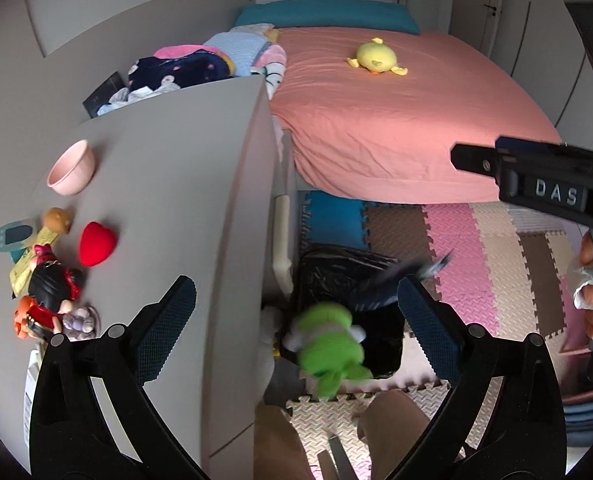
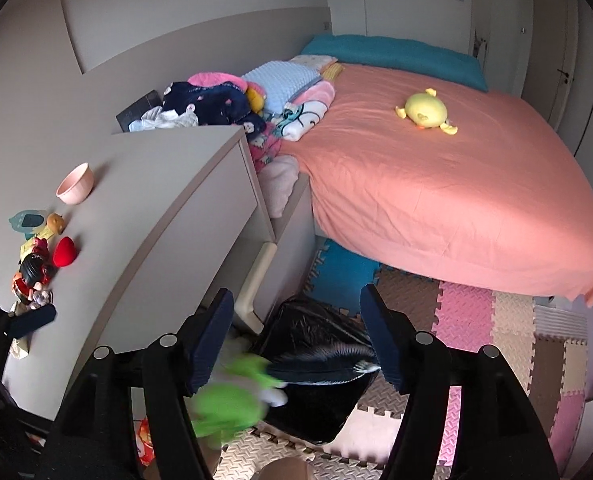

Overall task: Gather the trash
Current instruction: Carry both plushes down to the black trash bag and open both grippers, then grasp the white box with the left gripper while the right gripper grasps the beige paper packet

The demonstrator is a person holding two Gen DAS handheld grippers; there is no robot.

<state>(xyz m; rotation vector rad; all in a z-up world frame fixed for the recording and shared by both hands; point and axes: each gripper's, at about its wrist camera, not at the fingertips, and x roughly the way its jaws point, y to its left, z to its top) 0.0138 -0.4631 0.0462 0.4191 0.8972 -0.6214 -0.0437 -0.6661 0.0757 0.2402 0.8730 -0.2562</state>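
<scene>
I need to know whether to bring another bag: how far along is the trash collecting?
Done: nothing can be seen inside the black-lined bin. In hand: nothing. Both the left gripper and right gripper are open above the bin, with a blurred green plush toy and a dark feathery item over its opening, held by neither. Left: small toys and paper scraps remain on the dresser.

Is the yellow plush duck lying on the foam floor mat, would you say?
No, the yellow plush duck lies on the pink bedsheet, well above the floor.
</scene>
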